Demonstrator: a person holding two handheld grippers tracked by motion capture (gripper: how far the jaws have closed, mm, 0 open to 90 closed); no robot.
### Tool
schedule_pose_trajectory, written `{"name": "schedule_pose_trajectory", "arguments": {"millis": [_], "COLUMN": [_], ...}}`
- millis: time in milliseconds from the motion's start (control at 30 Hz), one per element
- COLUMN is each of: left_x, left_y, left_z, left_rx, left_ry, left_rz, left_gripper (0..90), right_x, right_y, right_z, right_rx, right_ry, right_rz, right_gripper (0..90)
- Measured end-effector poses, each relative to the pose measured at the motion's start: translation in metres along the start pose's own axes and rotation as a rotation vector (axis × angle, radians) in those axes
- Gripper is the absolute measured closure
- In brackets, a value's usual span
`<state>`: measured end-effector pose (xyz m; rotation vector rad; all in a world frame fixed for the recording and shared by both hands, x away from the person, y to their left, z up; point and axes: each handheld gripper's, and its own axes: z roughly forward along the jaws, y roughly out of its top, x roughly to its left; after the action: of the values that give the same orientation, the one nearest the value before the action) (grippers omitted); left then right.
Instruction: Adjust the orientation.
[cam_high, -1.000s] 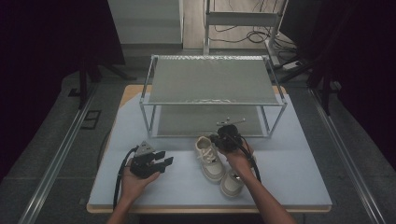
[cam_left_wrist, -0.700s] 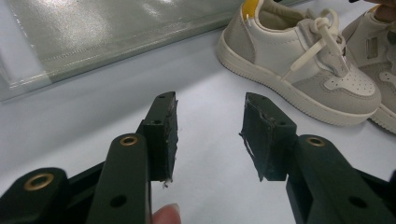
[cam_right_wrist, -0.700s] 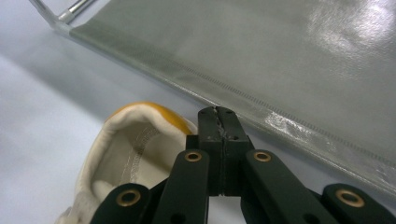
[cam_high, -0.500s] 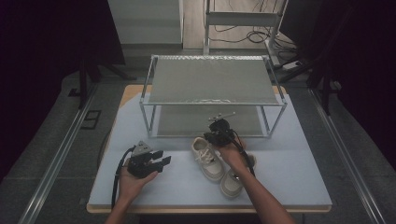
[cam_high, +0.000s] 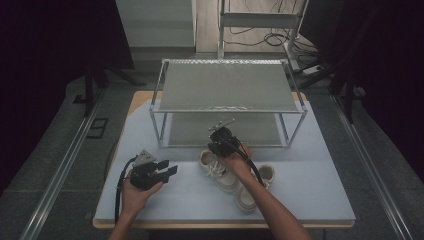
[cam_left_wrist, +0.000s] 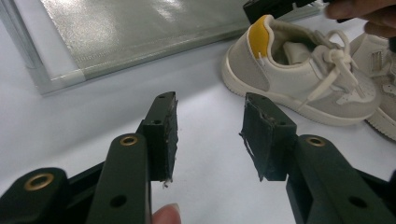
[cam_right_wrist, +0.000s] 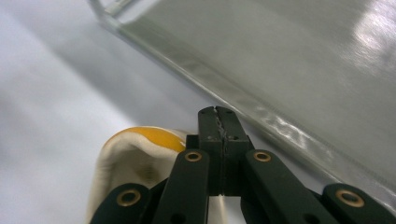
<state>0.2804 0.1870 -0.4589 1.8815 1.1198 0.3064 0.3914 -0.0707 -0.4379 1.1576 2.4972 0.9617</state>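
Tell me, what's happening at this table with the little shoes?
A person holds a gripping tool in each hand. The right tool, jaws shut, sits at the yellow heel of one small white shoe, just in front of a two-tier metal shelf. The left tool waits open and empty. A second shoe lies beside the first.

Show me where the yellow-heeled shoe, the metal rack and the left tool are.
yellow-heeled shoe (cam_left_wrist: 299, 77): left gripper view, on its side panel.
metal rack (cam_high: 227, 85): high view, on its top shelf.
left tool (cam_left_wrist: 210, 135): left gripper view, midway between its open fingertips.

A white table (cam_high: 320, 200) carries a metal rack (cam_high: 227, 85) and two sneakers (cam_high: 220, 170).
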Motion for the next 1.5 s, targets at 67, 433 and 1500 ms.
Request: {"name": "schedule_pose_trajectory", "arguments": {"millis": [67, 433, 1500], "left_x": [0.0, 0.003, 0.007], "left_y": [0.0, 0.0, -0.002], "left_z": [-0.001, -0.002, -0.003], "left_rx": [0.0, -0.005, 0.001], "left_ry": [0.001, 0.002, 0.008], "left_rz": [0.0, -0.006, -0.015], "left_gripper": [55.4, 55.5, 55.5], "right_x": [-0.002, 0.006, 0.027], "right_y": [0.0, 0.005, 0.009], "right_z": [0.001, 0.011, 0.021], "right_rx": [0.005, 0.025, 0.057], "right_ry": [0.003, 0.065, 0.257], "right_rz": [0.008, -0.032, -0.136], "right_gripper": [89.4, 89.4, 89.5]}}
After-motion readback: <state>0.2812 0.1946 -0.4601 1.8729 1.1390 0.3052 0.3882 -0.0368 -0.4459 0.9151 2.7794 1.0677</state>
